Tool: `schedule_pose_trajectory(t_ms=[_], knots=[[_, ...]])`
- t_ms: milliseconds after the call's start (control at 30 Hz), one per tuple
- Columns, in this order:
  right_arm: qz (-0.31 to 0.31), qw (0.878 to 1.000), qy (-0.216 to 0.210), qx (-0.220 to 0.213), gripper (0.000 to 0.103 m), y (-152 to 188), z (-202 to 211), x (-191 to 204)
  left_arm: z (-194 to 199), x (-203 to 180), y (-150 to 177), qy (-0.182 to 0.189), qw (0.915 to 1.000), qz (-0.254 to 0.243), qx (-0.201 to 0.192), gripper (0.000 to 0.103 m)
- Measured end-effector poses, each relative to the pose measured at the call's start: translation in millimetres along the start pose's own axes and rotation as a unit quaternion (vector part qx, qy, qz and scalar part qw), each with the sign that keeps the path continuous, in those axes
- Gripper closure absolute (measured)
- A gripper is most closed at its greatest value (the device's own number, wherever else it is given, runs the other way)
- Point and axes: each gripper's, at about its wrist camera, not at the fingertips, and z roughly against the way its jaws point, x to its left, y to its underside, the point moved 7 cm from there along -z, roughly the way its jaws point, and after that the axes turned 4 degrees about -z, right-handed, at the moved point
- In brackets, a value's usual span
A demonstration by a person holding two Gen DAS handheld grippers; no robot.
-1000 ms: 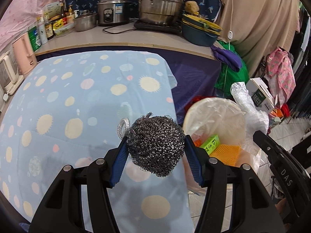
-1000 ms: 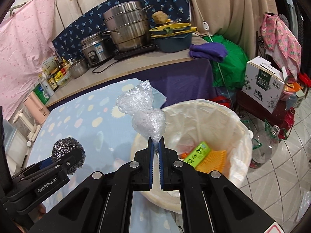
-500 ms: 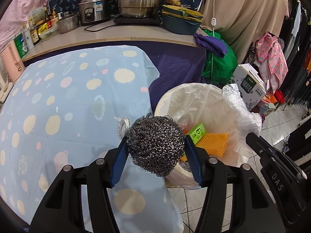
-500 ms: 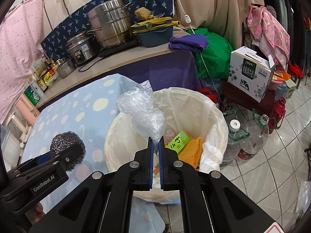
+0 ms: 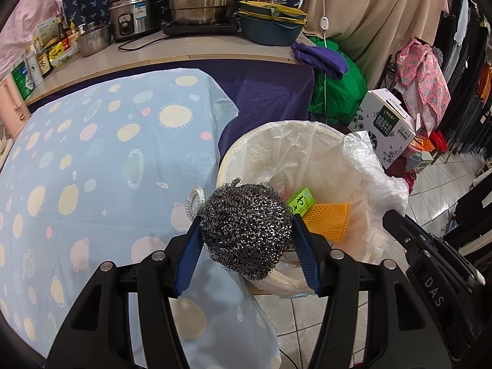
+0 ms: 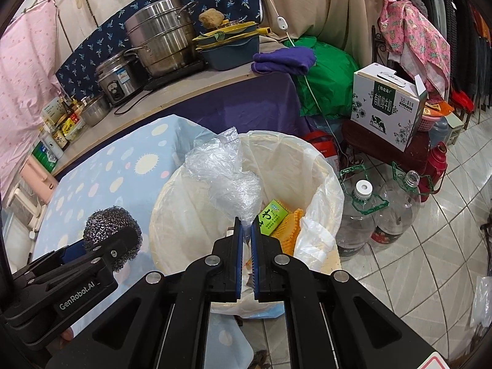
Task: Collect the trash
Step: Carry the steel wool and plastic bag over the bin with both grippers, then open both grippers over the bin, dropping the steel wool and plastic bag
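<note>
My left gripper (image 5: 246, 230) is shut on a steel wool scourer (image 5: 246, 230) and holds it over the near left rim of the lined trash bin (image 5: 307, 141). My right gripper (image 6: 246, 230) is shut on a crumpled clear plastic bag (image 6: 221, 169) and holds it above the bin's opening (image 6: 292, 160). Inside the bin lie a green carton (image 5: 301, 200) and an orange mesh sleeve (image 5: 329, 218). The left gripper with the scourer (image 6: 107, 227) shows at the left of the right wrist view. The right gripper's body (image 5: 430, 264) shows at the right of the left wrist view.
A table with a blue spotted cloth (image 5: 92, 169) stands left of the bin. A counter (image 5: 184, 52) behind holds pots and bottles. Two large water bottles (image 6: 359, 215) and a white carton box (image 6: 387, 104) stand right of the bin on the tiled floor.
Both grippers have moved right from over the table toward the bin, each still holding its item. The plastic bag is now above the bin's opening.
</note>
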Motion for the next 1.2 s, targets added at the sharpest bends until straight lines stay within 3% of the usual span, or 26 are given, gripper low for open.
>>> schedule_pose_trajectory(t_ms=[933,1067,1100,1200], knots=[[-0.01,1.0,0.003,0.013,0.093,-2,-14,-6,-26,-12,-1,0.01,0.9997,0.001,0.024,0.047],[-0.02,1.0,0.001,0.005,0.075,-5,-13,-7,-29,-9,-1,0.001,0.9996,0.006,0.026,0.042],[-0.021,1.0,0.002,0.002,0.072,-5,-11,-7,-29,-8,-2,-0.003,0.9997,0.007,0.025,0.037],[-0.021,1.0,0.0,-0.001,0.07,-7,-10,-6,-26,-6,-4,-0.005,0.9998,0.007,0.018,0.033]])
